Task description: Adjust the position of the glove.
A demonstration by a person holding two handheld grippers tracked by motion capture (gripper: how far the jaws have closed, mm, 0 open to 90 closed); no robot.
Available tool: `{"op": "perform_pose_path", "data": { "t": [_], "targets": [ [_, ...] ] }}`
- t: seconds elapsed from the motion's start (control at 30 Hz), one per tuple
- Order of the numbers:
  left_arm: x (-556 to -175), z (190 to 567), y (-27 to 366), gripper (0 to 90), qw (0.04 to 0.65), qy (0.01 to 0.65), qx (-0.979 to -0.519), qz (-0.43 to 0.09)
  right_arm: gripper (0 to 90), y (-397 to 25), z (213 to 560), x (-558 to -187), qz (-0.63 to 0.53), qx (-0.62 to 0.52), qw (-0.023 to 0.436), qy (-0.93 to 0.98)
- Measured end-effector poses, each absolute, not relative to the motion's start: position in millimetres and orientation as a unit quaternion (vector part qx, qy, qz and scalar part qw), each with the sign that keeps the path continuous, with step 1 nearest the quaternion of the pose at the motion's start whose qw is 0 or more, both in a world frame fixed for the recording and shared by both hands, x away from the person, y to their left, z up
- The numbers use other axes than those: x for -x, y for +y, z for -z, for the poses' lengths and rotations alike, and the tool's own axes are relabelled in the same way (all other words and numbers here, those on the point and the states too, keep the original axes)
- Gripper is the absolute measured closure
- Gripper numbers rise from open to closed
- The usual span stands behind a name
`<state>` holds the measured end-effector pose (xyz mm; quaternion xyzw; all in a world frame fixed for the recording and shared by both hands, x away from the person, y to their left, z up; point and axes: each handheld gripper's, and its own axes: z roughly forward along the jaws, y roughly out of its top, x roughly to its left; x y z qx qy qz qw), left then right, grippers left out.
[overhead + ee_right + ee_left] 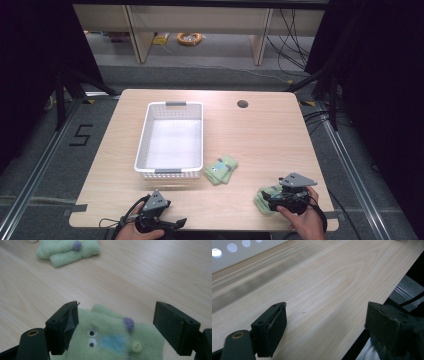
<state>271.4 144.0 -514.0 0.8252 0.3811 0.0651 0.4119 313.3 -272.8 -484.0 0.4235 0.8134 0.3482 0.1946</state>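
A pale wooden surface (260, 145) carries a white basket (170, 172) left of centre, open and with nothing inside. Just right of the basket's near corner lies a green toy (220, 169), a small fleecy piece with a face patch. A second green toy (112, 340) lies near the front right edge, under the right gripper (280, 199), held in the person's right hand (305, 220). In the right gripper view, the jaws stand spread to either side of this toy, touching nothing yet; its two eyes, blue patch, button and purple bobble face up between them. The left gripper (167, 222) rests at the front left edge, jaws spread over bare wood.

Likely risks: the fleece is soft and flat, so closing the jaws too high could pinch only a fold, or scrape the surface. A shallow pinch might let the toy slip on the way to the basket.
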Motion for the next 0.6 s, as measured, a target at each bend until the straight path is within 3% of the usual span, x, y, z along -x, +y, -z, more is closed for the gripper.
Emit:
{"op": "perform_pose_path", "data": {
  "t": [0.3,0.5,0.6],
  "targets": [
    [-268.3,510.3,140.7,16.8,0.408,0.364,-0.833,-0.082,26.6,-273.8,477.6,-314.6,-0.370,-0.416,0.189,0.809],
    [-267.8,498.6,123.5,18.0,0.436,0.339,-0.828,-0.093,32.6,-270.7,462.4,-321.3,-0.374,-0.415,0.175,0.811],
    [-272.8,492.7,110.9,22.0,0.444,0.339,-0.824,-0.091,36.2,-266.5,450.8,-328.0,-0.380,-0.390,0.168,0.822]
  ]
}}
